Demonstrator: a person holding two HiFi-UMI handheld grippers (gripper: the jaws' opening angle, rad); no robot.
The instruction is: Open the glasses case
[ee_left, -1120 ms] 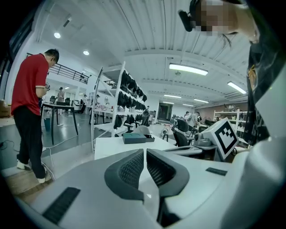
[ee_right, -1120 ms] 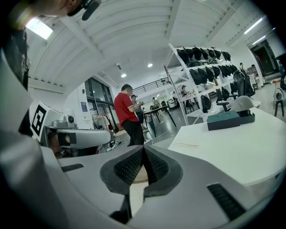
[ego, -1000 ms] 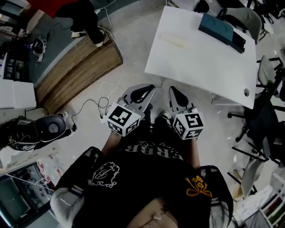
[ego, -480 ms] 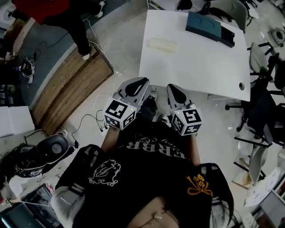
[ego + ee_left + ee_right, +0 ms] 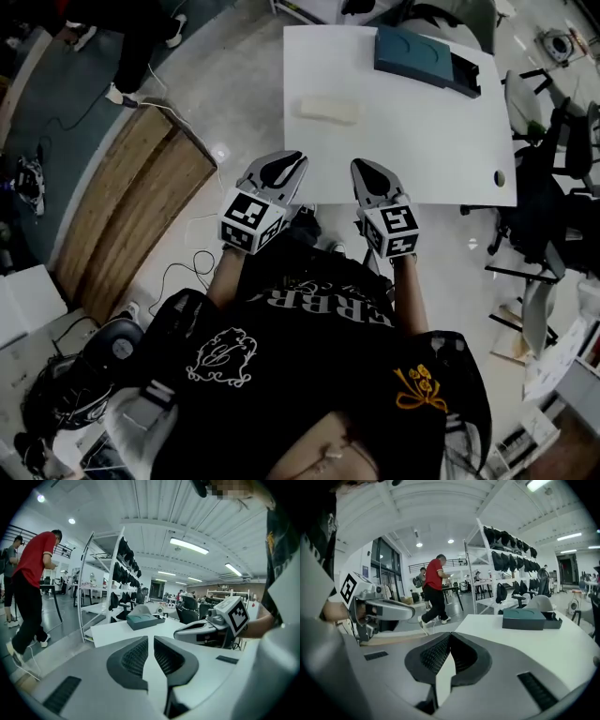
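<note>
The glasses case (image 5: 328, 110) is a pale, oblong case lying shut on the white table (image 5: 422, 131), left of its middle. My left gripper (image 5: 284, 167) hovers at the table's near edge, below the case and apart from it. My right gripper (image 5: 370, 173) is level with it, further right. The jaws of both are shut with nothing between them. From the left gripper view I see its shut jaws (image 5: 151, 639) and the right gripper (image 5: 211, 630) beside it. The right gripper view shows shut jaws (image 5: 450, 637) and the left gripper (image 5: 379, 609). Neither gripper view shows the case.
A dark teal box (image 5: 427, 58) lies at the table's far right corner. Office chairs (image 5: 553, 187) crowd the right side. A wooden platform (image 5: 122, 216) and floor cables (image 5: 187, 272) are on the left. A person in red (image 5: 433, 588) walks by a shelving rack (image 5: 103, 583).
Both grippers have travelled forward together, from over the floor to the table's near edge. The table and the case now sit closer and more central. Both jaws stayed shut.
</note>
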